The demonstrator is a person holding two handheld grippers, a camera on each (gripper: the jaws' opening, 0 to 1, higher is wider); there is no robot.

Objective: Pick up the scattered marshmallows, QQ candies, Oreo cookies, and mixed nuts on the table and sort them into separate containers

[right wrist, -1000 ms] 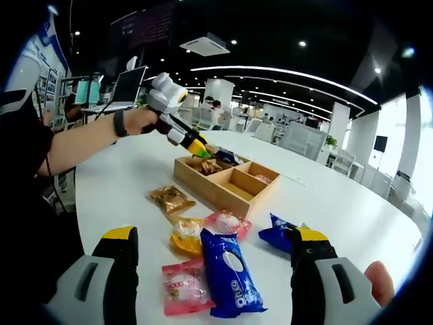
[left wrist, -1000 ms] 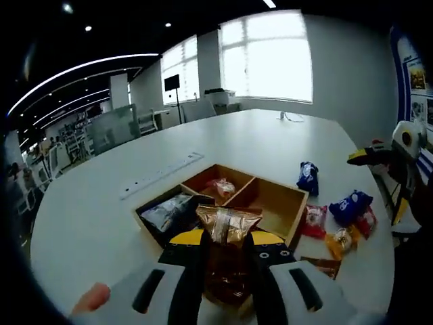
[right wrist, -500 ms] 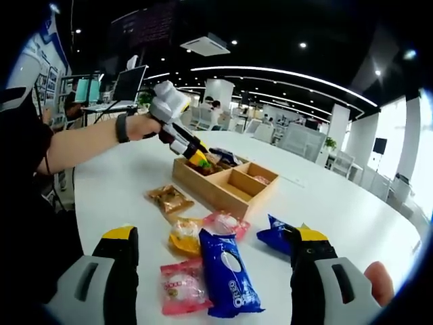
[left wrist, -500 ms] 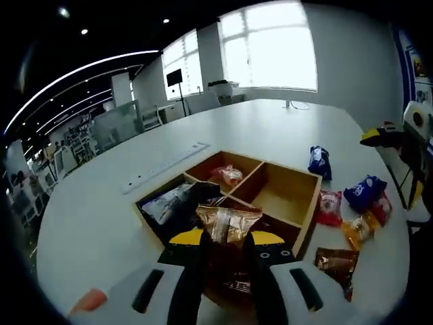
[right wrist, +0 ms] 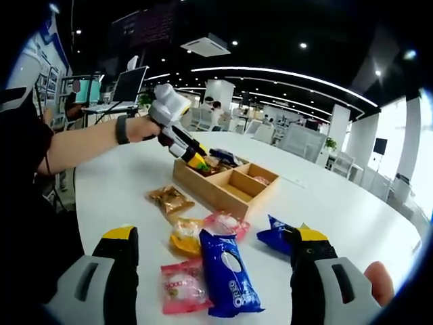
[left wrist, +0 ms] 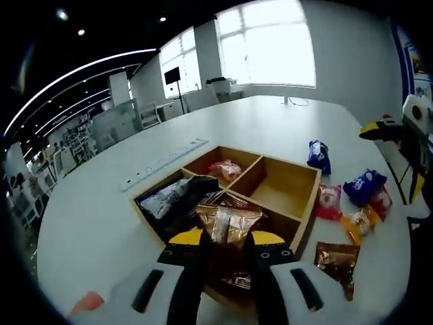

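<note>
we've got the left gripper (left wrist: 226, 254) with jaws clamped on a brown nut packet (left wrist: 228, 223), over the wooden tray (left wrist: 303, 203) near compartment. next: lower, let go. right gripper (right wrist: 213, 261) jaws apart above the oreo pack (right wrist: 230, 274) on the table (right wrist: 122, 196).

table: white, rounded table (left wrist: 88, 223)
tray: wooden divided tray (right wrist: 215, 191), centre
brown packet: brown packet (right wrist: 170, 199), at 9 o'clock of the tray in the right gripper view
snack cluster: blue Oreo packet (right wrist: 230, 272), pink packet (right wrist: 184, 288), yellow packet (right wrist: 185, 237), at 6 o'clock
power strip: white strip (left wrist: 162, 164), at 11 o'clock of the tray in the left gripper view
</note>
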